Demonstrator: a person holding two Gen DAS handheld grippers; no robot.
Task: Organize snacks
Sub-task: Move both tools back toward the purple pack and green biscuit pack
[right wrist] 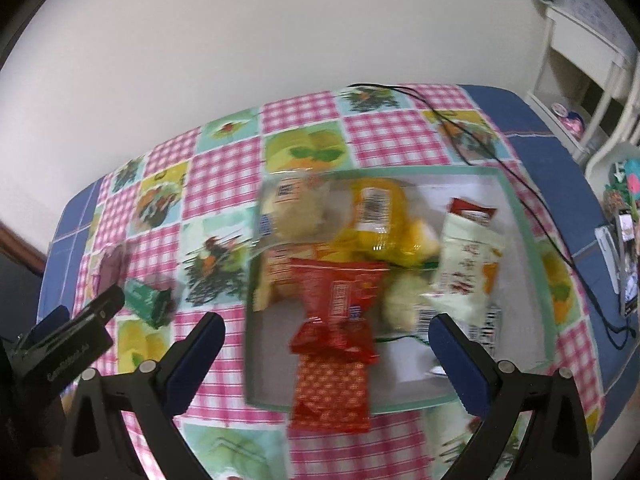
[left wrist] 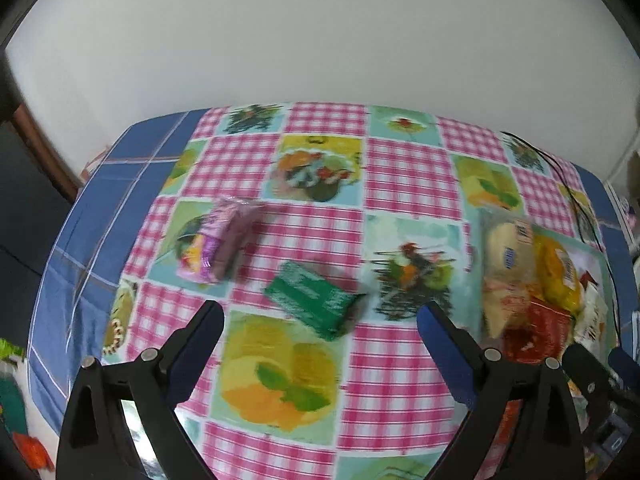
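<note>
A shallow tray (right wrist: 534, 256) with a pale green rim holds several snacks: a red packet (right wrist: 336, 312) overhanging its near rim, a yellow bag (right wrist: 380, 220), a white packet (right wrist: 468, 268) and a clear bag of pale biscuits (right wrist: 292, 216). My right gripper (right wrist: 326, 324) hovers open above the red packet, its pads clear of it. To the left, a green packet (left wrist: 316, 304) and a purple packet (left wrist: 222, 244) lie on the checked tablecloth. My left gripper (left wrist: 320, 311) is open just short of the green packet, holding nothing. Both views are motion-blurred.
A black cable (right wrist: 540, 200) runs across the table's far right corner, past the tray. A phone (right wrist: 628, 256) stands at the right edge. A white shelf unit (right wrist: 580, 64) is beyond the table. A white wall runs behind it.
</note>
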